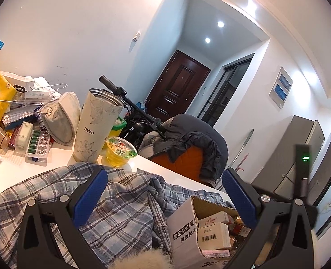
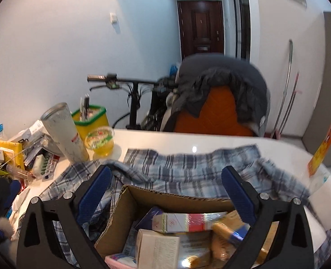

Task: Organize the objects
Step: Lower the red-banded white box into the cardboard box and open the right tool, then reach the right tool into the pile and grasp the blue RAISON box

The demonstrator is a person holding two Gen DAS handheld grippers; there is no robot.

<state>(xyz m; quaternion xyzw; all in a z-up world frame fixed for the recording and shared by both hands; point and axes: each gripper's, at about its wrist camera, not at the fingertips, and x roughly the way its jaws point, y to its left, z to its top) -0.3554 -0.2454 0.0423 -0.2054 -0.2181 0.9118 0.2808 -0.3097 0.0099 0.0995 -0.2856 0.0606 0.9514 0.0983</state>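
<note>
Fingers [image 2: 235, 192] of both grippers stood wide and empty over the packed cardboard box [image 2: 176, 196]; snagging the plaid cloth [image 2: 188, 170] risked toppling the far-left tumbler [image 2: 64, 132].

Setting: a lived-in home. Brown entry door [image 1: 177, 85] closing off a hallway, bicycle [image 2: 134, 98] leaning against the wall, jacket [image 2: 223, 83] hanging over an orange chair [image 2: 219, 112], refrigerator [image 1: 293, 154] standing nearby.
</note>
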